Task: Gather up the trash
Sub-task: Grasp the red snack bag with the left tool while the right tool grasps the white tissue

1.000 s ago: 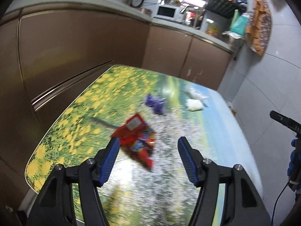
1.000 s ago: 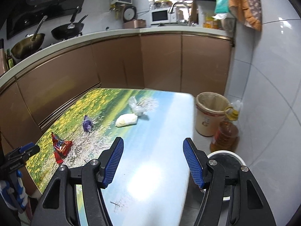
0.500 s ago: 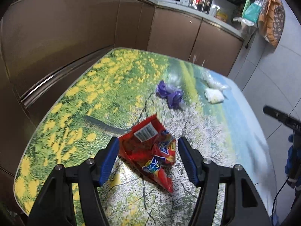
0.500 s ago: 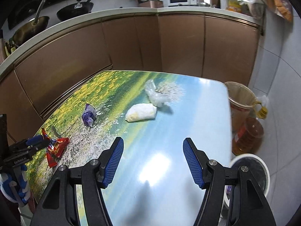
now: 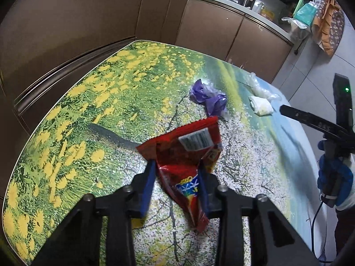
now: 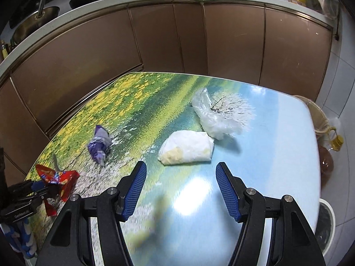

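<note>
Left gripper point(image 5: 177, 173) is pinching the red snack wrapper point(image 5: 186, 153) near the tabletop's point(image 6: 266, 155) left edge, both blue pads pressing its sides. Purple wrapper point(image 6: 99, 144) is lying further in, toward the middle. White folded packet point(image 6: 188, 148) and clear plastic bag point(image 6: 213, 115) are sitting touching, toward the far right corner. Right gripper point(image 6: 180, 188) is hovering spread wide, just short of the packet, gripping nothing.

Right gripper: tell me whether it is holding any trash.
No. The right gripper is open, jaws apart above the table, short of the folded white bag.
</note>
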